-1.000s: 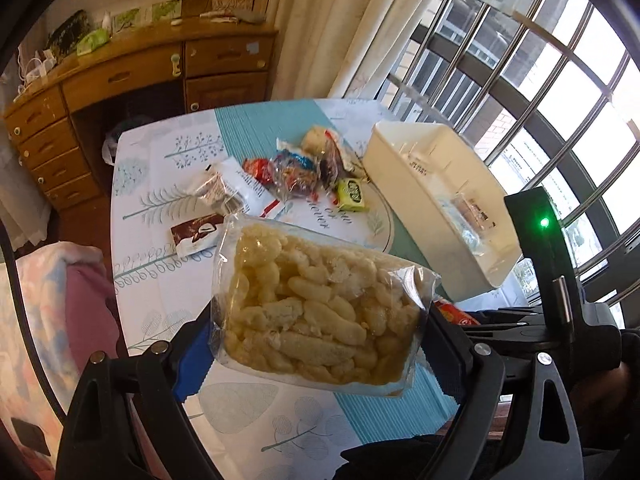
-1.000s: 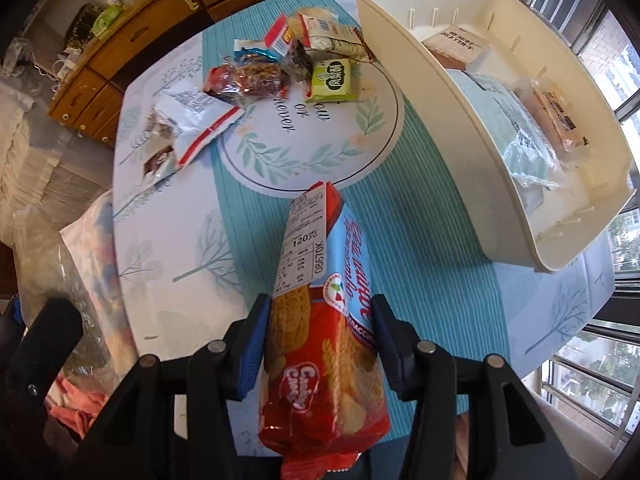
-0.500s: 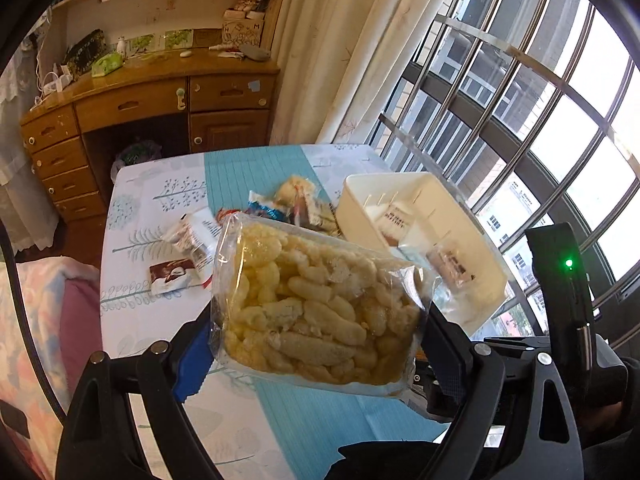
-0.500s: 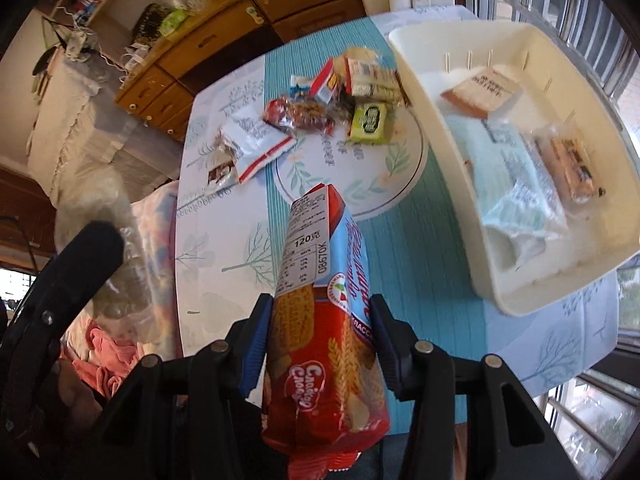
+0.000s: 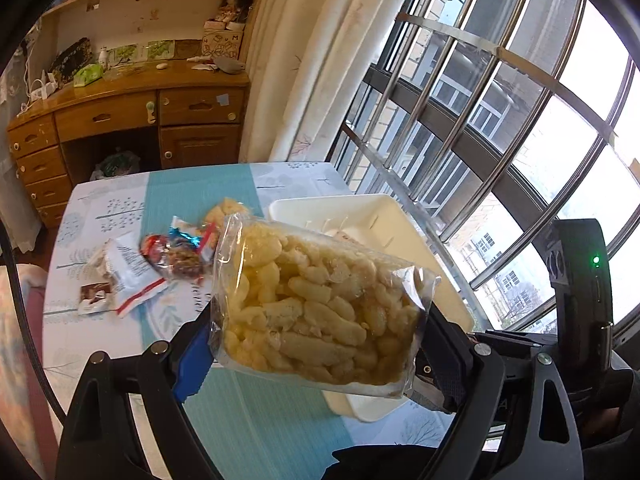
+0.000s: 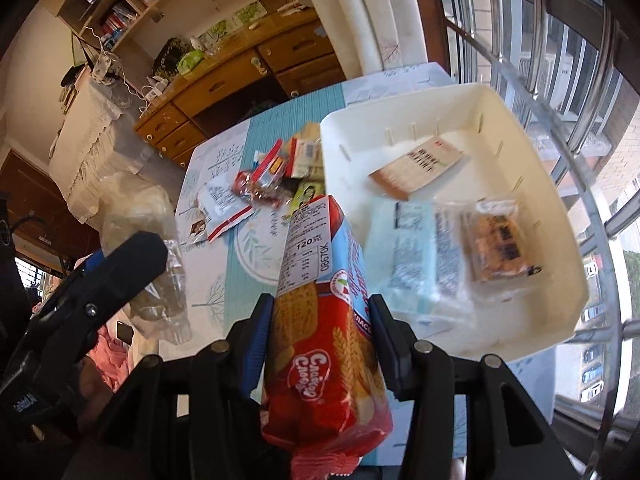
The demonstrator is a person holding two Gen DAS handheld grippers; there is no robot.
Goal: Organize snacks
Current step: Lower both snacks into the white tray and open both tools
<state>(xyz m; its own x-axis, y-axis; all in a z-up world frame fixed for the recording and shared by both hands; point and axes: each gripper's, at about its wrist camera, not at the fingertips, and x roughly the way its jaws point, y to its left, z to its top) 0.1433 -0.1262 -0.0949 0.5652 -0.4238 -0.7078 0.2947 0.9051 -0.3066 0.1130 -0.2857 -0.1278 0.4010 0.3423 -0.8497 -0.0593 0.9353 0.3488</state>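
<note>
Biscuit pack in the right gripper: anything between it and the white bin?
Nothing visible. The biscuit pack, clamped in the right gripper, hangs beside the open-topped white bin, whose near floor is partly bare.

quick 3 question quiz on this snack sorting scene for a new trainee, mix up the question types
1. True or false: the white bin already holds snacks.
2. What does the left gripper hold? A) clear bag of puffed snacks B) a bottle C) nothing
3. Fill in: the right gripper is clamped on a red ____ pack.

Key: 1 true. 2 A. 3 biscuit.
</note>
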